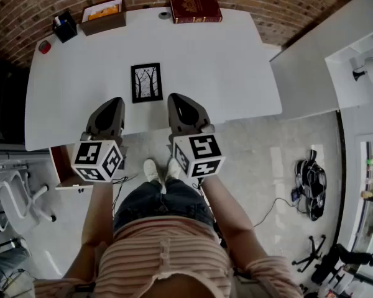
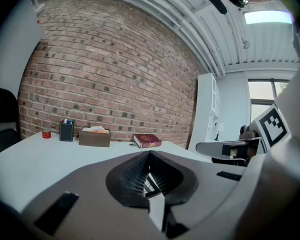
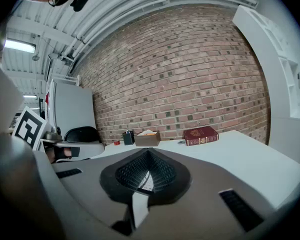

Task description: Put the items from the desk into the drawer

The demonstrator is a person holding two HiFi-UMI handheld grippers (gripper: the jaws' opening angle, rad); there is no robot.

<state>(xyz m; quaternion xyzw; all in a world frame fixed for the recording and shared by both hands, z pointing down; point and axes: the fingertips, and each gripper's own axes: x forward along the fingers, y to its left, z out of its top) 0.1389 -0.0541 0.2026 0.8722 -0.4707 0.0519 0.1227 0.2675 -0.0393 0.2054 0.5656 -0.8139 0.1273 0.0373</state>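
A framed picture of bare trees (image 1: 147, 82) lies flat near the front edge of the white desk (image 1: 236, 73). At the back stand a dark red book (image 1: 195, 8) (image 2: 147, 140) (image 3: 201, 135), a brown tissue box (image 1: 103, 15) (image 2: 94, 136) (image 3: 147, 138), a black pen holder (image 1: 64, 26) (image 2: 66, 131) (image 3: 128, 137) and a small red thing (image 1: 45, 46) (image 2: 46, 134). My left gripper (image 1: 115, 103) (image 2: 150, 156) and right gripper (image 1: 175, 100) (image 3: 148, 154) hover side by side over the front edge, either side of the picture, both shut and empty. An open drawer (image 1: 67, 166) shows below the desk's left end.
A small round grey object (image 1: 165, 15) lies left of the book. A brick wall (image 2: 105, 79) backs the desk. A white office chair (image 1: 9, 203) stands at the lower left, white cabinets (image 1: 354, 54) on the right, and a black bag (image 1: 311, 185) lies on the floor.
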